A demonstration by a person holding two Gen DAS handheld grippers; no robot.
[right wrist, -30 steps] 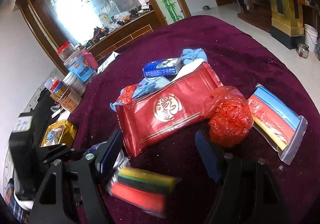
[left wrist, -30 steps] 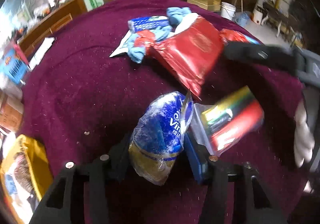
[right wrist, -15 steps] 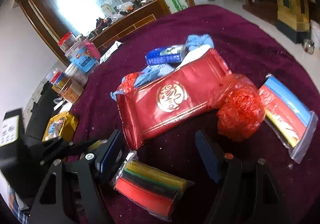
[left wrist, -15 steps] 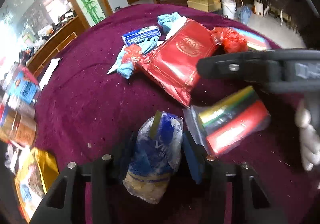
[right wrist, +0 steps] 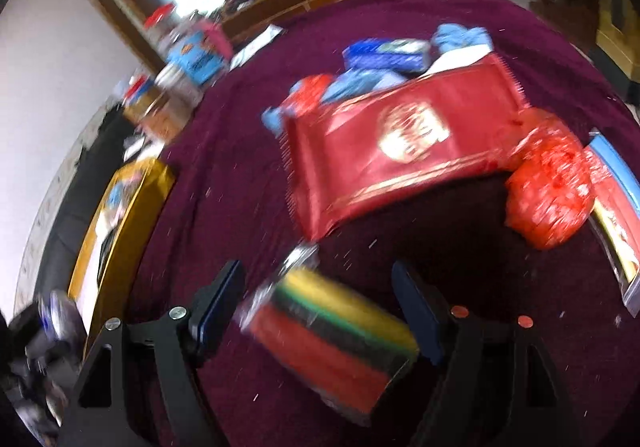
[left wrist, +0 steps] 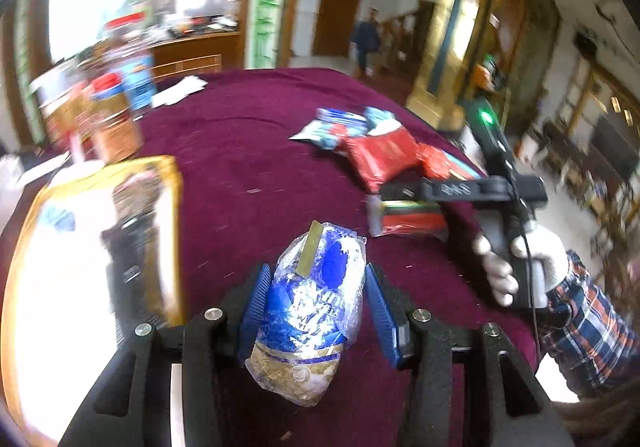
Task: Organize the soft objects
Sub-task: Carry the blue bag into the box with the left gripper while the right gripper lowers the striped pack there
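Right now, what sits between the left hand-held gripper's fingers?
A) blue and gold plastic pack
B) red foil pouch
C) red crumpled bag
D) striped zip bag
A: the left hand-held gripper has its blue pads against the sides of the blue and gold plastic pack.

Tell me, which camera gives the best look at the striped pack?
The right wrist view: the striped pack fills the foreground between the open right gripper, its yellow, green, black and red bands plain though blurred. The left wrist view shows it small, partly behind that gripper.

left gripper (left wrist: 316,303) jaws clamping blue tissue pack (left wrist: 310,311), gold bag (left wrist: 96,267) beside, maroon cloth (left wrist: 248,143)
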